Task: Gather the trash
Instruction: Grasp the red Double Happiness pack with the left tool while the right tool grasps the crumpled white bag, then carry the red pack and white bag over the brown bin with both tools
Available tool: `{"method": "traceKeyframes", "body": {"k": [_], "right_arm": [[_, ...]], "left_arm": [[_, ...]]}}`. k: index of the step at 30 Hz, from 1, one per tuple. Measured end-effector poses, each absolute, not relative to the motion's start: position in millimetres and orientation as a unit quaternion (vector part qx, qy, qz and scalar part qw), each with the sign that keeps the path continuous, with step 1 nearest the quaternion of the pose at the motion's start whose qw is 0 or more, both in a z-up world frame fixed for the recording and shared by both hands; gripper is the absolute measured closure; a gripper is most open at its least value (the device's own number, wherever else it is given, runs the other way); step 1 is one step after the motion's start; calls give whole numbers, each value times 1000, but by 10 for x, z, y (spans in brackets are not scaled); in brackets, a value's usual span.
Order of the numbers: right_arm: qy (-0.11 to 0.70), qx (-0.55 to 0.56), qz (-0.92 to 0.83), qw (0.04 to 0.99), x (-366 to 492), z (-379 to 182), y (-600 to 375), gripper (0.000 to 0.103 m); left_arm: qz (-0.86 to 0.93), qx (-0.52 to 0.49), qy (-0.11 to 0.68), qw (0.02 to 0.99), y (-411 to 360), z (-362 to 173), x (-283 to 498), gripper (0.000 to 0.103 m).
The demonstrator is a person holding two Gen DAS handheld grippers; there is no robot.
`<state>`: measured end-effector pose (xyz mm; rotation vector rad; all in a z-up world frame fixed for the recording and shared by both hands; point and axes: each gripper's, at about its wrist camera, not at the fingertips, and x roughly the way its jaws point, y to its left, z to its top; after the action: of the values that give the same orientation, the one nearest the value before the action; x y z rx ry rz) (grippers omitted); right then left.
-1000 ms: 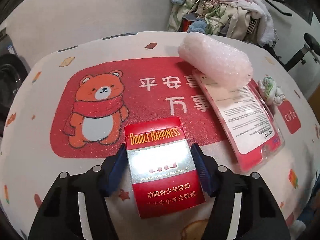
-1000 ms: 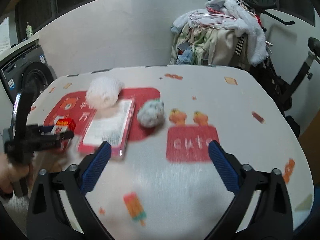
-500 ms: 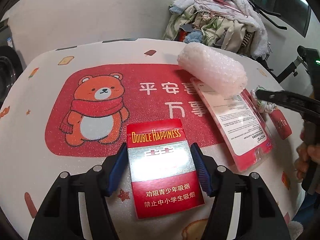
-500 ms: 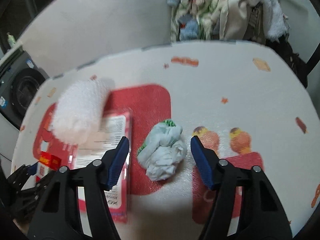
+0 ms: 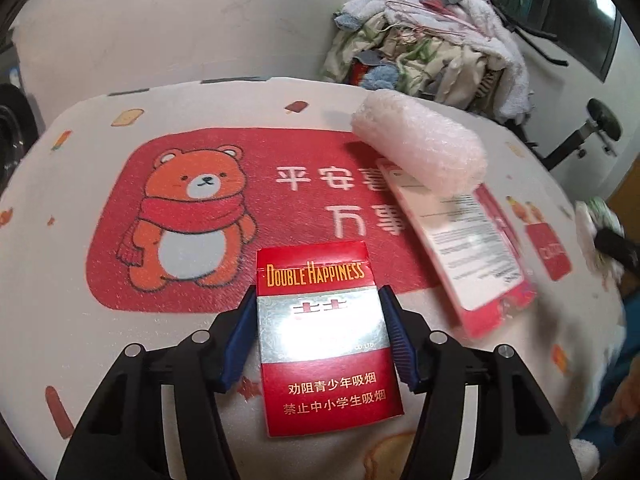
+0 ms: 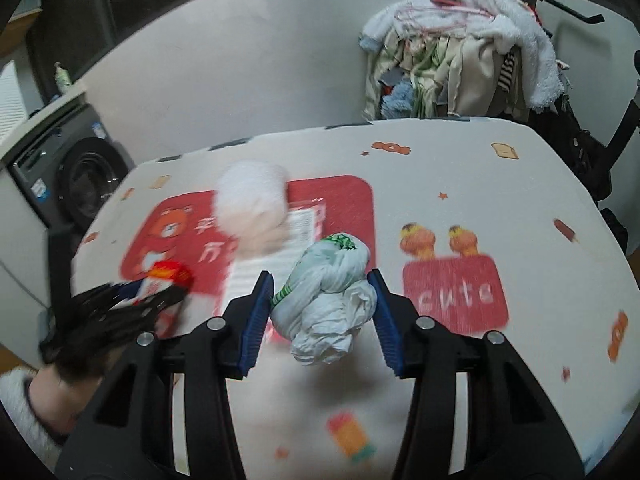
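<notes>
Your left gripper (image 5: 320,332) has its jaws, just closing, clamped on the red cigarette pack (image 5: 326,336), just in front of the bear mat (image 5: 192,216) on the pale printed tablecloth (image 5: 80,328). Your right gripper (image 6: 322,308) – jaws also just closing – pinches the crumpled plastic bag (image 6: 330,300), lifted right of the mat. On the mat's right part lie a bubble-wrap roll (image 5: 420,152) and a flat pink package (image 5: 468,256). Beyond the mat – a laundry heap (image 6: 460,48); left of it, a washing machine (image 6: 80,184).
</notes>
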<state>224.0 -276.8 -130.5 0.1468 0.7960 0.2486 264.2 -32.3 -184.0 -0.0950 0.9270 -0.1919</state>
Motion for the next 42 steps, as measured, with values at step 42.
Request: {"method": "traceKeyframes", "body": {"k": [42], "right_arm": [[402, 109, 174, 892, 41, -1840, -2360, 53]], "left_arm": [[-273, 73, 434, 856, -652, -2100, -152, 45]]}}
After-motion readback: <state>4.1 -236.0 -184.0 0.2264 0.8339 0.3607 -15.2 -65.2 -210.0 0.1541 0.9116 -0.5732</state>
